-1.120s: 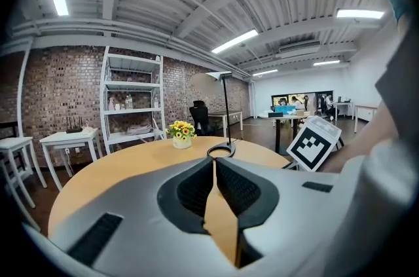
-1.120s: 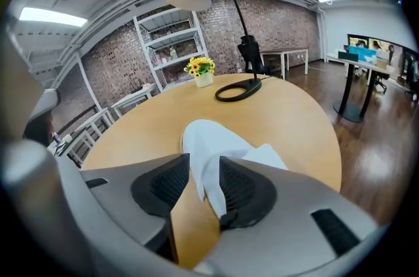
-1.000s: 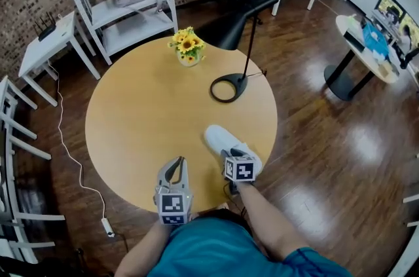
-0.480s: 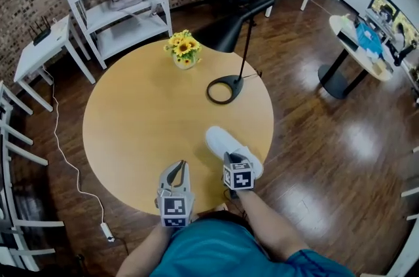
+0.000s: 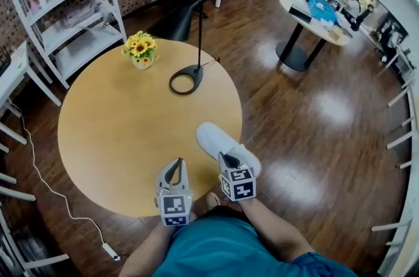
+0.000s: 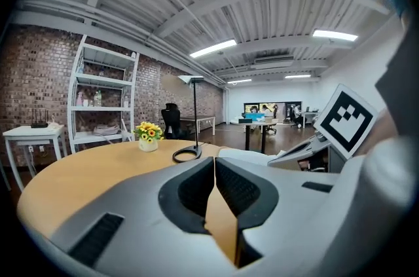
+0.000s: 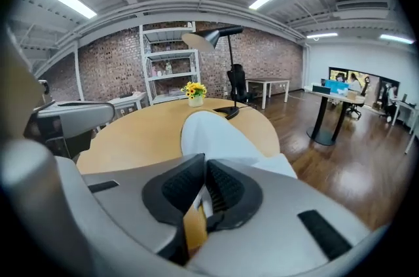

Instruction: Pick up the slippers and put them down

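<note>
One white slipper [image 5: 213,138] hangs off the front right edge of the round wooden table [image 5: 118,131], raised off it. My right gripper [image 5: 230,160] grips its heel end, and its jaws are still closing on the thin white edge between the pads. In the right gripper view the slipper [image 7: 213,131] stretches away from the right gripper [image 7: 205,164], toe toward the lamp. My left gripper [image 5: 175,167] hovers over the table's front edge beside it, shut with nothing between its jaws. In the left gripper view the left gripper [image 6: 215,161] shows closed tips, with the slipper [image 6: 252,154] to the right.
A black desk lamp [image 5: 185,80] and a vase of sunflowers [image 5: 141,50] stand on the far half of the table. A white shelf unit [image 5: 59,14] is at back left, and a small round table [image 5: 314,14] at back right. Dark wood floor lies to the right.
The right gripper has risen with the slipper, which was lying flat on the table. The left gripper has shifted a little. The head view has swung to the right.
</note>
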`<act>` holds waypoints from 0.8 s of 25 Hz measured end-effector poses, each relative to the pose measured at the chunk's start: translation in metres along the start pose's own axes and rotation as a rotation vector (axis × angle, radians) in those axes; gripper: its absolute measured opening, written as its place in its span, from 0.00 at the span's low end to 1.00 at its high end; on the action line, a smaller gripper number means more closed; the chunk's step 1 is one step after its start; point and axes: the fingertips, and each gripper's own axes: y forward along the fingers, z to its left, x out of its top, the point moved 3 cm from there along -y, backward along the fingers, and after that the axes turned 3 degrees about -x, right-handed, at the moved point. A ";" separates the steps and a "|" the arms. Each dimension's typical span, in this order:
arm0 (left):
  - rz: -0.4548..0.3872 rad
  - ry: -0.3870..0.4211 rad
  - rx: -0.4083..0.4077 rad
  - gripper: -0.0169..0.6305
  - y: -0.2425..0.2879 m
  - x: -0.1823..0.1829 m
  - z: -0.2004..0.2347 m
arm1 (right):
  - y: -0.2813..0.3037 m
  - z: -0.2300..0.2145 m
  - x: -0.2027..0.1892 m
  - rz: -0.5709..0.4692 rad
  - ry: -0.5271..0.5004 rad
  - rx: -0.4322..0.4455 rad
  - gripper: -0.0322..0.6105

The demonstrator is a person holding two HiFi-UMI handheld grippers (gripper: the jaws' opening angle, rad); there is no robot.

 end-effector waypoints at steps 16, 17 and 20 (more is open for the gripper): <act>-0.025 0.099 -0.295 0.03 0.025 0.016 -0.124 | -0.115 -0.097 -0.041 -0.050 0.168 -0.297 0.09; -0.024 0.105 -0.304 0.03 0.030 0.016 -0.133 | -0.119 -0.106 -0.044 -0.052 0.175 -0.305 0.09; -0.013 0.126 -0.323 0.03 0.045 0.016 -0.163 | -0.129 -0.133 -0.053 -0.050 0.188 -0.319 0.09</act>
